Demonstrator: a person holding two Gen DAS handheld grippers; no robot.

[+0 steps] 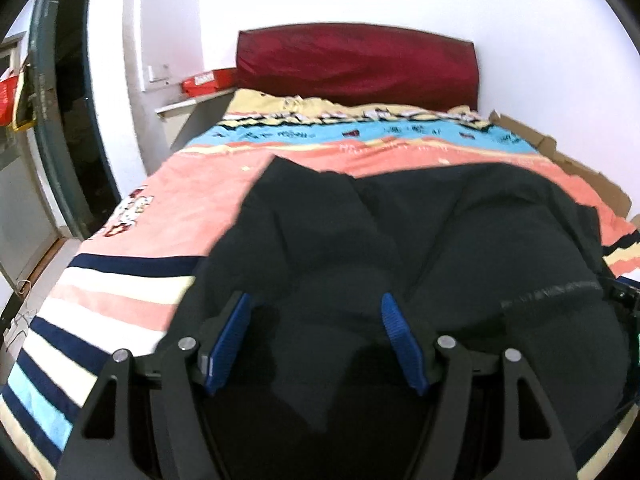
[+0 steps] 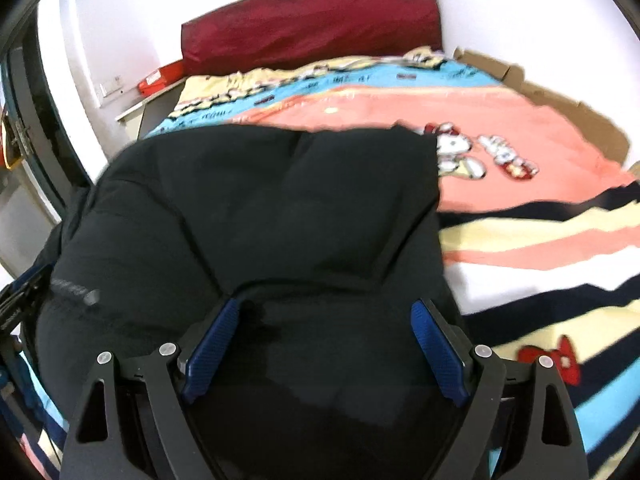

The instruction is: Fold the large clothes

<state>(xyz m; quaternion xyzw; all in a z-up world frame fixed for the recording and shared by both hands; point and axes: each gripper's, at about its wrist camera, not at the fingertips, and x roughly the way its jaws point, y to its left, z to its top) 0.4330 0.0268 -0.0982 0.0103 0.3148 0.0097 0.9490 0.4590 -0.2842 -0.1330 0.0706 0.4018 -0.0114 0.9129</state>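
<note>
Tongs left [image 1: 316, 312] and right [image 2: 326, 316] agape over black garment [image 2: 260, 200].

A black padded jacket [image 2: 272, 216] lies puffed and creased on a bed covered by a striped blanket [image 2: 520, 248] in pink, cream, navy and light blue, with cartoon figures printed to the jacket's right. At the bottom, the right gripper [image 2: 324, 312] hovers over the jacket's near part, its two blue-padded fingers [image 2: 438, 354] spread wide apart with dark fabric showing between them. Beyond the bed stand a dark red headboard [image 2: 312, 20] against a white wall, a red box [image 2: 160, 76] on a shelf to its left, and brown cardboard [image 2: 560, 96] along the bed's right edge.
</note>
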